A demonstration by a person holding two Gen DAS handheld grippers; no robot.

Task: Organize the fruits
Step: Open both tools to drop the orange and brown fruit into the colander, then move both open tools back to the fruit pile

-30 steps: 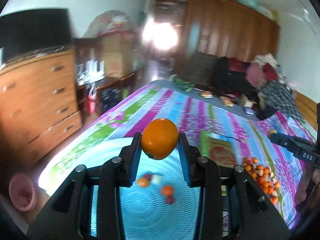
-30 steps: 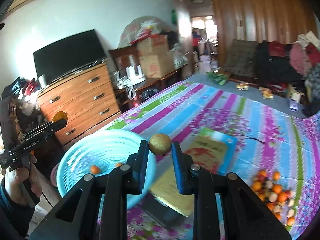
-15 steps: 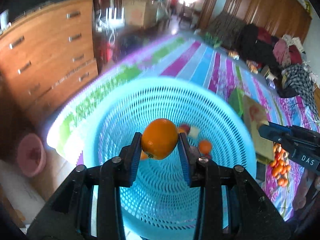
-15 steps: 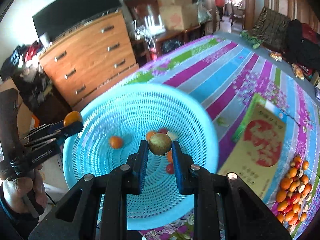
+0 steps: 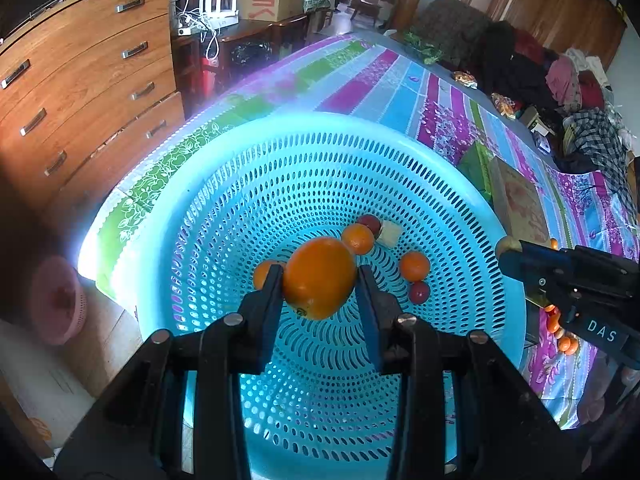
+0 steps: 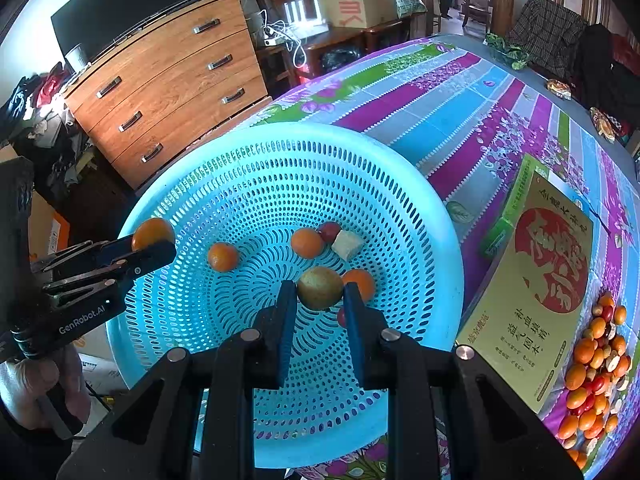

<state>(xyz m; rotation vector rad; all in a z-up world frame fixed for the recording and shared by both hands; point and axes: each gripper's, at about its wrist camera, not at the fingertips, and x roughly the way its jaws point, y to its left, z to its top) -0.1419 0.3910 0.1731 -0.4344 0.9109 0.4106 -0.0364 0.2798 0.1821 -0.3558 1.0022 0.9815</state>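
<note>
The left gripper (image 5: 319,280) pinches an orange (image 5: 319,277) between its fingers above the blue basket (image 5: 208,184). The right gripper (image 6: 319,288) pinches a small greenish-brown fruit (image 6: 320,287) over the same basket, where several small fruits (image 6: 306,242) lie.

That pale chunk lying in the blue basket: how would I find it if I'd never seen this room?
Start at the big round blue basket on the striped bedspread. Near the far side of its floor, find the pale chunk, touching a dark red fruit beside a small orange. It is the only whitish, blocky piece among round fruits.
</note>
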